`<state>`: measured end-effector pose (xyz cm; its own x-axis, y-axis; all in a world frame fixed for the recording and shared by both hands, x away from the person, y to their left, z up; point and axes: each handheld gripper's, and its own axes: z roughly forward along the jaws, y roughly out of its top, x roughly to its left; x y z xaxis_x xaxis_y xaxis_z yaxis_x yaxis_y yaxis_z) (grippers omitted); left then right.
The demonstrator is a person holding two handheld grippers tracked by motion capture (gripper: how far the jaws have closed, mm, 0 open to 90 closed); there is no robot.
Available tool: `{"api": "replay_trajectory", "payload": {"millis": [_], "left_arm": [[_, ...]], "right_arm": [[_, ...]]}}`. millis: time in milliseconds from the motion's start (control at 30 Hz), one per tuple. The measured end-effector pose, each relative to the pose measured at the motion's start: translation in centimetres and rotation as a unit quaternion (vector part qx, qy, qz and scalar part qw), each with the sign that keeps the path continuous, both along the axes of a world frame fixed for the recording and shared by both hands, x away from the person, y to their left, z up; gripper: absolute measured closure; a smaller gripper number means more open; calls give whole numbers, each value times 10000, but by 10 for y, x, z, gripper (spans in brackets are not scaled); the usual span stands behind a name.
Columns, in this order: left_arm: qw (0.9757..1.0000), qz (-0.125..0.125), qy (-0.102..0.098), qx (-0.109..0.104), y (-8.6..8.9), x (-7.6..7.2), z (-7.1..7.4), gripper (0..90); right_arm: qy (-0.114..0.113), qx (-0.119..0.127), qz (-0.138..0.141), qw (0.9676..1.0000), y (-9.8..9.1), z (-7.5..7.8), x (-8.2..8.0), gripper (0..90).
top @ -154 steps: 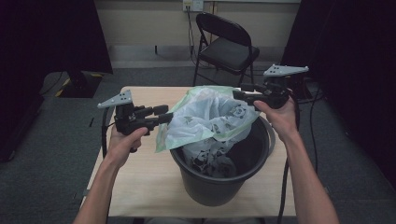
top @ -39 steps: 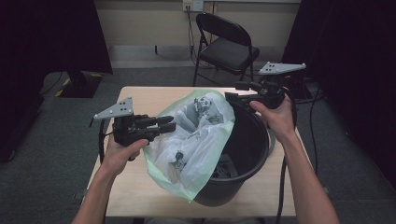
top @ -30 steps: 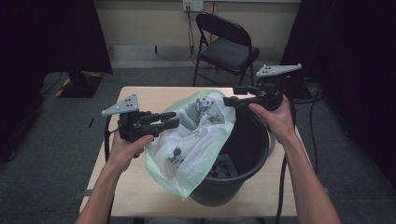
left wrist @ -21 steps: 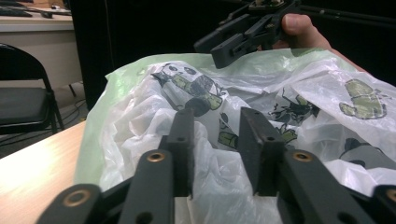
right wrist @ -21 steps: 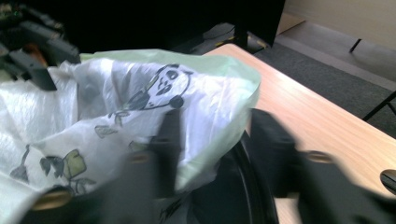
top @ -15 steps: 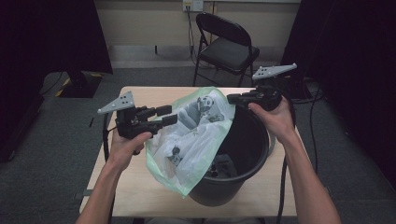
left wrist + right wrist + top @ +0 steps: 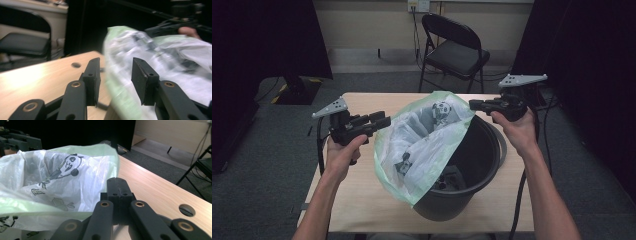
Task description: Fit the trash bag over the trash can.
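The bag (image 7: 422, 145) drapes over the bin (image 7: 472, 165) rim on the table (image 7: 362, 200). Right gripper (image 7: 473, 104) pinches its edge; left gripper (image 7: 384, 121), jaws apart and just been closing, straddles its side. A chair (image 7: 454, 50) stands beyond.
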<state>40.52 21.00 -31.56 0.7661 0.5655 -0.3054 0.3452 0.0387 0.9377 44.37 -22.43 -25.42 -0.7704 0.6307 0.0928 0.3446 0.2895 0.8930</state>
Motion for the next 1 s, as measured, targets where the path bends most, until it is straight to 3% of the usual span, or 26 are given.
{"api": "replay_trajectory", "payload": {"millis": [133,233,333,400,467,633,833,933,1000], "left_arm": [[9996,-256,93,28,-8,4,-7,578],[9989,-456,59,128,-14,3,-9,636],[9986,-496,44,177,-19,2,-9,674],[9992,-389,-4,103,-18,2,-6,674],[9995,-320,-58,20,-14,2,-2,675],[9992,-128,-364,-100,-11,-7,10,658],[9987,-315,-396,5,-19,-10,12,647],[9987,-333,-386,-25,-20,-8,11,654],[9987,-340,-374,-34,-21,-8,11,654]], "right_arm": [[46,98,-87,9999,-9,-9,1,900],[126,170,-172,9996,-15,-21,3,900],[222,267,-209,9992,-20,-33,6,900],[134,478,-197,9986,-22,-31,5,900],[66,632,-104,9979,-20,-22,4,759],[-120,564,-32,9983,-8,3,-5,560],[159,284,190,9993,6,-1,-3,376],[288,213,251,9990,11,-6,2,358],[330,136,313,9989,15,-8,5,394]]}}
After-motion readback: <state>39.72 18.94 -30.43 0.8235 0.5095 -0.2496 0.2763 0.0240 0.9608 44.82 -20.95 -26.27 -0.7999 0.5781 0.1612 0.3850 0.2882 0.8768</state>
